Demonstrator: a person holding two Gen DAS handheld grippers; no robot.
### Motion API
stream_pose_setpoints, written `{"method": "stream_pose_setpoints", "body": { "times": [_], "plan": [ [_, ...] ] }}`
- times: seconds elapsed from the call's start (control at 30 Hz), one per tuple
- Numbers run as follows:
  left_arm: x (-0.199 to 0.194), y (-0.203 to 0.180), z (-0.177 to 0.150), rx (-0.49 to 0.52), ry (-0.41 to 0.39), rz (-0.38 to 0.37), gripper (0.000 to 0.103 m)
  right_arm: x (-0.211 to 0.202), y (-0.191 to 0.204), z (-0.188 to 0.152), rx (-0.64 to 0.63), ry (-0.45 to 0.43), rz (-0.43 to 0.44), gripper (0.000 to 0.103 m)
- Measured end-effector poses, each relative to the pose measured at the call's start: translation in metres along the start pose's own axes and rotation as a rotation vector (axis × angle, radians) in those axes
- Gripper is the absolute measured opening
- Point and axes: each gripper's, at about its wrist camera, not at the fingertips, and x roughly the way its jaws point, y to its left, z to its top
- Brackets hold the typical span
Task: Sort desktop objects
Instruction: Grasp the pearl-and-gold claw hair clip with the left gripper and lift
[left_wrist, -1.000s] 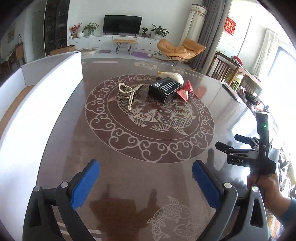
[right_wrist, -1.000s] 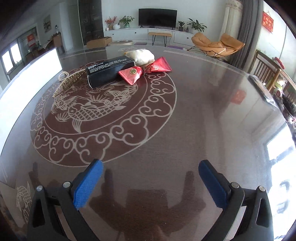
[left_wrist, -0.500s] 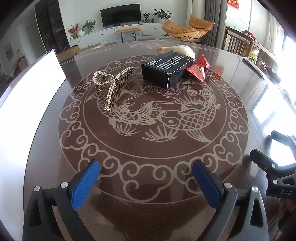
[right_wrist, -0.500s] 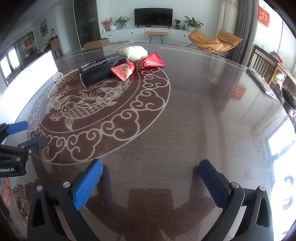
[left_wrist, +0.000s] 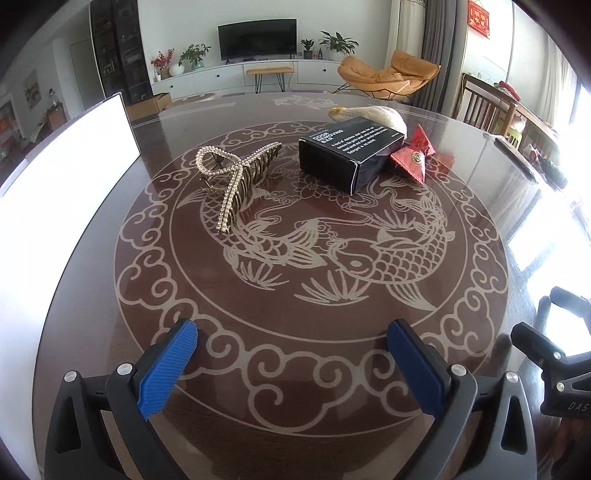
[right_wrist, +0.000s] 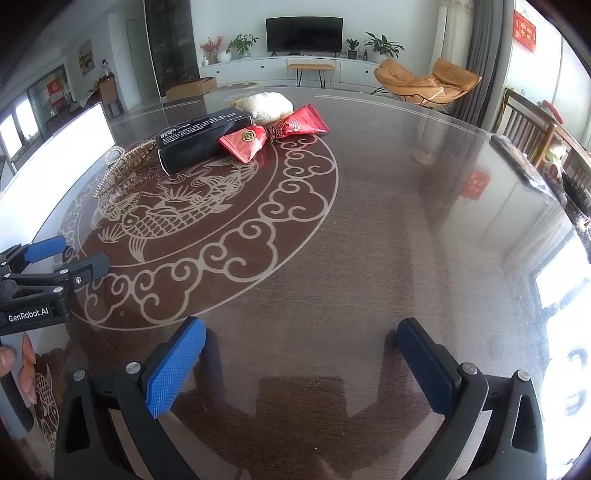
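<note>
On the dark round worktop (left_wrist: 480, 206), inside its pale carp-and-cloud pattern, four things lie clustered toward the far side, and none looks sorted yet. A pearl-trimmed hair clip (left_wrist: 236, 177) lies by itself to the left of the group. Well apart from it sits a black box with white print (left_wrist: 347, 155); a red foil packet tied like a bow (left_wrist: 413, 155) touches the box's right end, and a pale cloth pouch (left_wrist: 373, 114) lies just behind both. A white bin wall (left_wrist: 74, 177) stands along the worktop's left edge; its inside cannot be seen from here, so whether anything has gone in is not clear, though I judge it the likely place for sorted items.

The left claw (left_wrist: 291, 350) is spread wide and empty, hovering low over the near rim of the pattern and aimed at the cluster, with the hair clip closest to its line. The right claw (right_wrist: 301, 350) is likewise spread and empty, over bare worktop to the right of the pattern, farther from the objects. Each shows at the edge of the other's view, held in a hand.

By my reading the task is at its start: all four items remain to be picked up and placed, and the first grasp has not yet been made.
</note>
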Motion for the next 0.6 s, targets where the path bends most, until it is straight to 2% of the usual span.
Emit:
{"method": "stream_pose_setpoints", "body": {
  "times": [0.17, 0.3, 0.6],
  "plan": [
    [0.003, 0.003, 0.007, 0.034, 0.041, -0.024, 0.103, 0.000, 0.000, 0.000, 0.004, 0.001, -0.005, 0.103],
    [0.013, 0.024, 0.022, 0.069, 0.060, -0.047, 0.103, 0.000, 0.000, 0.000, 0.003, 0.001, -0.007, 0.103],
    [0.058, 0.054, 0.088, 0.125, 0.067, -0.082, 0.103, 0.000, 0.000, 0.000, 0.003, 0.001, -0.007, 0.103]
  ]
}}
